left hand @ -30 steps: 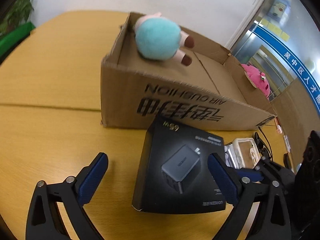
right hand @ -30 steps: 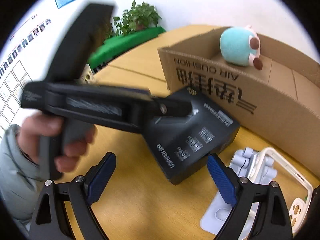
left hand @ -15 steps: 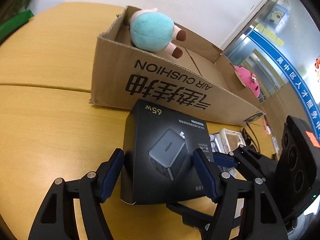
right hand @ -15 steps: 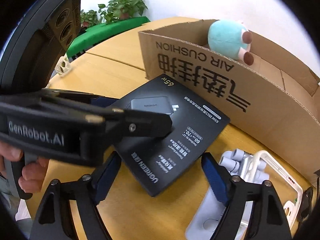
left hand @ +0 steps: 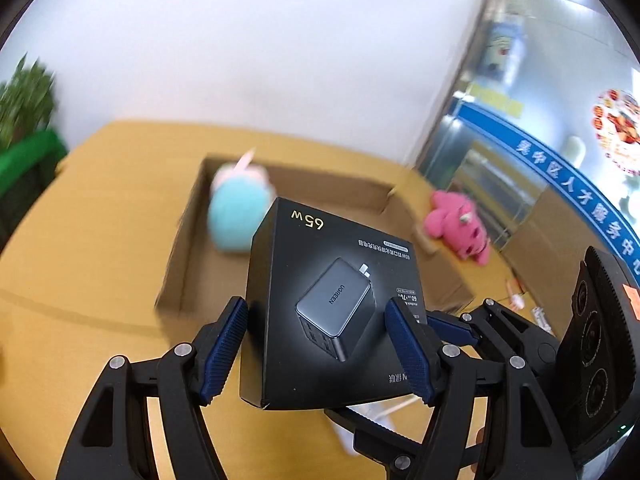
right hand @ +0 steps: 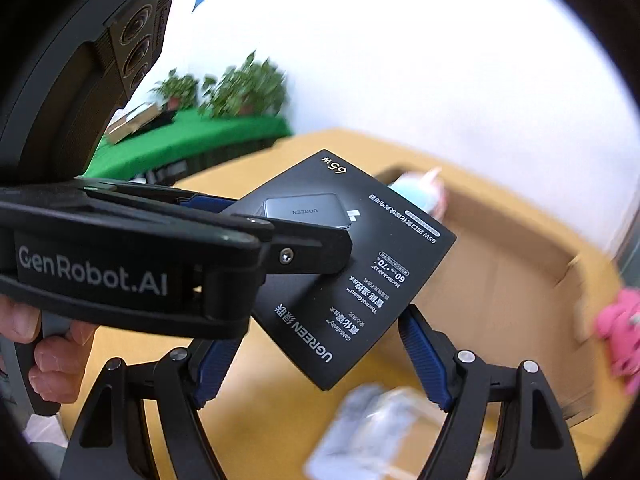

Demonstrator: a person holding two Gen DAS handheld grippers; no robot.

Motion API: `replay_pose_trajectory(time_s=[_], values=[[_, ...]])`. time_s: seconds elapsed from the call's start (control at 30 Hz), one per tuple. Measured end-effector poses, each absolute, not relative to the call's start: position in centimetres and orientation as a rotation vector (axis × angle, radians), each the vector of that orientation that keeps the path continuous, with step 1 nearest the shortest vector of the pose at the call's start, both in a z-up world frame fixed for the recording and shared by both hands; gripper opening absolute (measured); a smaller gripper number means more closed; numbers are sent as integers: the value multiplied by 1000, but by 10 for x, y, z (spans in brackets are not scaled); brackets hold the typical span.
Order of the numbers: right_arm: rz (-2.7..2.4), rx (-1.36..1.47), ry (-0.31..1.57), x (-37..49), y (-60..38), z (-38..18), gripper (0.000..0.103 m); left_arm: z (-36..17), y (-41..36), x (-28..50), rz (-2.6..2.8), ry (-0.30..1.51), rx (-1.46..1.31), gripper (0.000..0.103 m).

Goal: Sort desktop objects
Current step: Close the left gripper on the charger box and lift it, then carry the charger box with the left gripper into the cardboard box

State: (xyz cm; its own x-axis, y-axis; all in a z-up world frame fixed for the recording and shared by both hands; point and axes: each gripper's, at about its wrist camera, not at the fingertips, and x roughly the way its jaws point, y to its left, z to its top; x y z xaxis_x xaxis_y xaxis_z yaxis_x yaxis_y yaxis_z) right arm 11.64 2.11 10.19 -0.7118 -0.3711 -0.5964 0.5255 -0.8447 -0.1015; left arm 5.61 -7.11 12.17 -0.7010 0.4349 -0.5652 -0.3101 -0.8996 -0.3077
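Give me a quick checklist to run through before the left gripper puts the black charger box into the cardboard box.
1. Grip: left gripper is shut on the charger box, pads on both side edges. Ok.
2. Lift: charger box is off the table, held in the air. Ok.
3. Target open: cardboard box has its top open. Ok.
4. Landing room: the teal plush fills the far left corner; bare floor shows beside it. Ok.
5. Right gripper is open, close below the charger box. Not ok; move it away.
6. Alignment over the opening: blurred. Cannot tell.
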Motion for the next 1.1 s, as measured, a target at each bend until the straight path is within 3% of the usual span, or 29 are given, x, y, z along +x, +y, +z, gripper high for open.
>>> replay_pose_trajectory(time_s=[0.3,0.57,0.83,1.1], values=[[-2682,556,517,88,81,225,78,246,-14,19,2523,-156,-606,74],[-2725,456,585,36,107,294,78,309,-4,-36,2508,-148,-518,75],[-2685,521,553,-39,119,299,78,306,5,-121,2511,-173,-610,75],[-2587,679,534,-136,129,234,78,235,18,-217,2484,-250,-819,75]])
